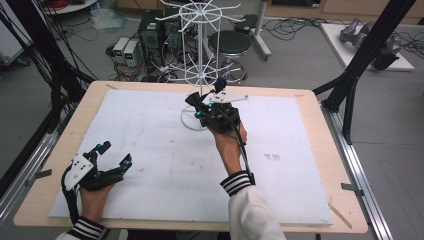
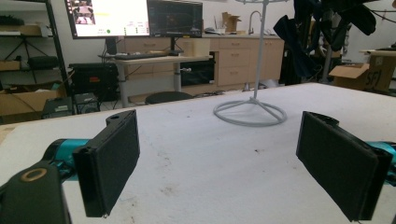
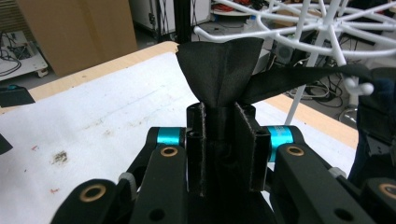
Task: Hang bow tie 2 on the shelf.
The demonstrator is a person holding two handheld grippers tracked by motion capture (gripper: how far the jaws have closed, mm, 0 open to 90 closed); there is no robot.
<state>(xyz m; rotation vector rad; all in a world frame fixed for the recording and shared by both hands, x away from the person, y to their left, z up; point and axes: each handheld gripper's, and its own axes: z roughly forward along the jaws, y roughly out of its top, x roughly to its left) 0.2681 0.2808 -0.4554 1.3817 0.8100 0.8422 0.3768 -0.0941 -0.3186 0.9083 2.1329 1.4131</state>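
A white wire rack (image 1: 201, 60) stands at the far middle of the white board, its base ring (image 2: 250, 112) resting on the board. My right gripper (image 1: 200, 107) is raised beside the rack's pole, shut on a piece of black cloth (image 3: 219, 70). The cloth fans out above the closed jaws. A black strap (image 3: 299, 77) runs from it towards a white rack peg (image 3: 359, 87); whether it hangs on the peg I cannot tell. My left gripper (image 1: 115, 153) rests at the near left of the board. Its pads (image 2: 114, 158) stand wide apart with nothing between them.
The white board (image 1: 165, 165) lies on a wooden table (image 1: 320, 130). Behind the table are a black stool (image 1: 230, 44), computer cases (image 1: 150, 30) and floor cables. Black frame struts (image 1: 370, 45) rise at the right, and more stand at the left.
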